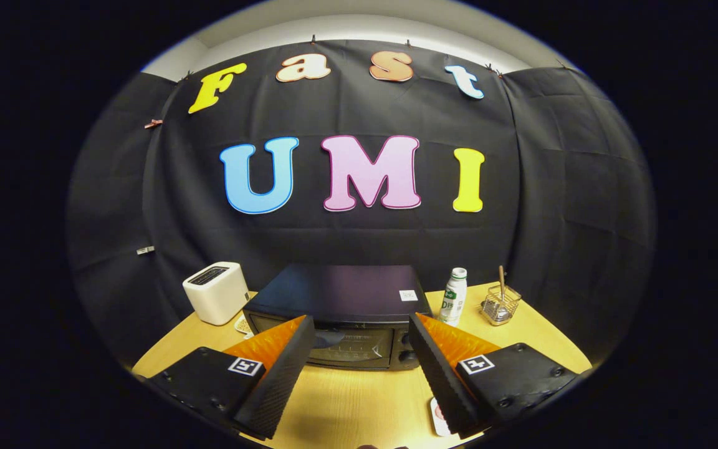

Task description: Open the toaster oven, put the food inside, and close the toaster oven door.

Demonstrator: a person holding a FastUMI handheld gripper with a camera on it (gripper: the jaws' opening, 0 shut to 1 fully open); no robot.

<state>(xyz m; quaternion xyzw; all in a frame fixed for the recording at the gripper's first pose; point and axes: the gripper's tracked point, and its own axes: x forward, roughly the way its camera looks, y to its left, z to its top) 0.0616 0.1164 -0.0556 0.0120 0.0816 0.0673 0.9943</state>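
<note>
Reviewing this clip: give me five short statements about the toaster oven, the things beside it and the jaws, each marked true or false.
1. The toaster oven door is shut. True.
2. The gripper is clamped on the oven handle. False: its jaws stand open, short of the oven, holding nothing.
3. A white toaster stands beside the oven. True.
4. The bottle lies on its side. False: it stands upright on the table.
5. The wire basket sits on top of the oven. False: it stands on the table, past the bottle.
</note>
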